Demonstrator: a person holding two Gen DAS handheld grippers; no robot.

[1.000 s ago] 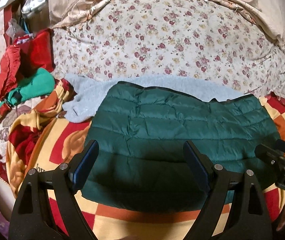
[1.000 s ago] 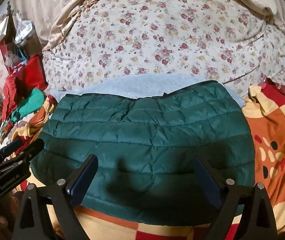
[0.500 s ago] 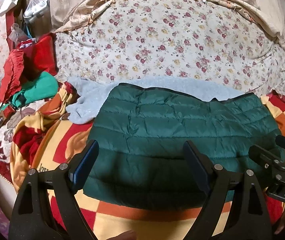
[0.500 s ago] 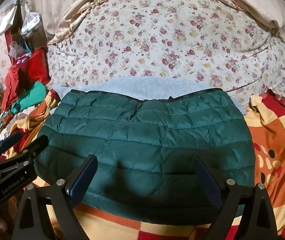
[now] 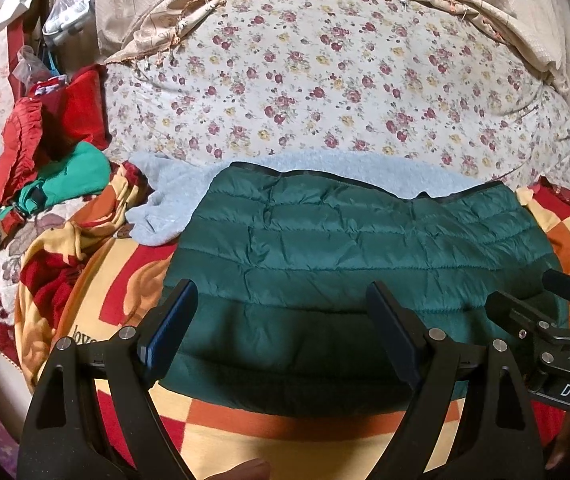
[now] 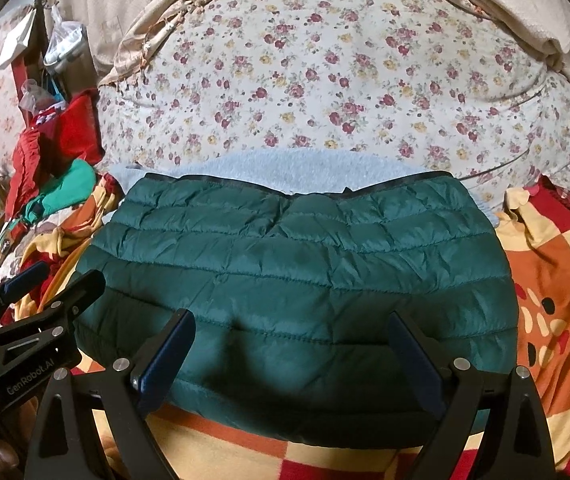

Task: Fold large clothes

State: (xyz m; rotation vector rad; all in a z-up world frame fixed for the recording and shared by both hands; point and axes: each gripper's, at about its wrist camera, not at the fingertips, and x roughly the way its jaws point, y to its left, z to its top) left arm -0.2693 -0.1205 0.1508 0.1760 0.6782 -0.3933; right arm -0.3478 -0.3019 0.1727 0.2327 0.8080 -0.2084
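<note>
Though puffy, the folded green quilted jacket [image 6: 297, 280], flat, seams level.

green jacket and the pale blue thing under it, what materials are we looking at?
Green jacket: looks like thin synthetic shell, probably nylon or polyester, over puffy fill; slight sheen, stitched horizontal quilting channels, fine wrinkles, dark binding along the far edge.
Pale blue garment: looks like fleece or brushed knit; matte, nubby surface, soft rolled edge. Exact fibre can't be told.
</note>
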